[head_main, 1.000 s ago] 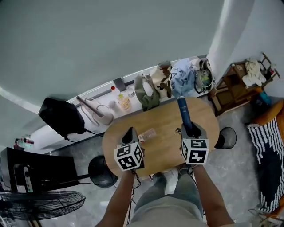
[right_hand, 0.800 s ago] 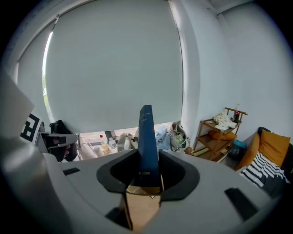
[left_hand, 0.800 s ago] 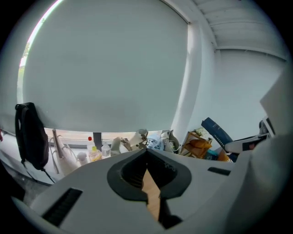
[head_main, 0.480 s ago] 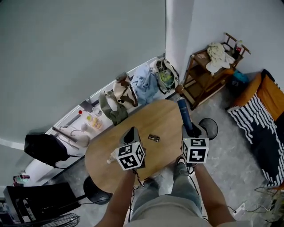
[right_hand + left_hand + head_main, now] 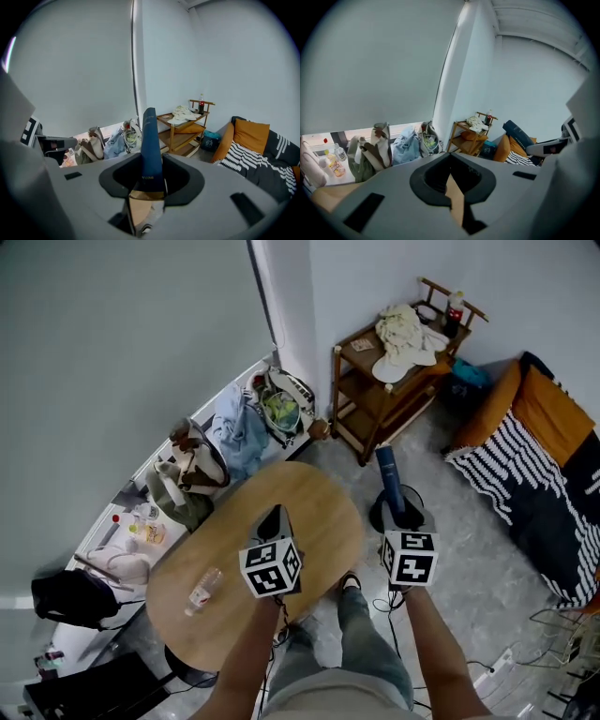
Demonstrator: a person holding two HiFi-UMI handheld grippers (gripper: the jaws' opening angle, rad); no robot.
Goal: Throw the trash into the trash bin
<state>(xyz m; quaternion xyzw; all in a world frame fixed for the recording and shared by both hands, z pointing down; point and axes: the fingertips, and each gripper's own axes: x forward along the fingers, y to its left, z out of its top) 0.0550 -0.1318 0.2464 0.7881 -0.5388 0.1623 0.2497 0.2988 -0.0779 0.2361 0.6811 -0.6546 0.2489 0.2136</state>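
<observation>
— Between the jaws of the right claw [image 5: 147, 180]: blue packet [image 5: 150, 136], lower end clamped. Handling?
— Likely light, soft, crushable; grip near the base, moderate pressure. Left claw [image 5: 451, 180] closed, empty. No bin in view.

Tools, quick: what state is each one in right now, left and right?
Left tool: closed, nothing in it.
Right tool: closed on a long blue packet.
</observation>
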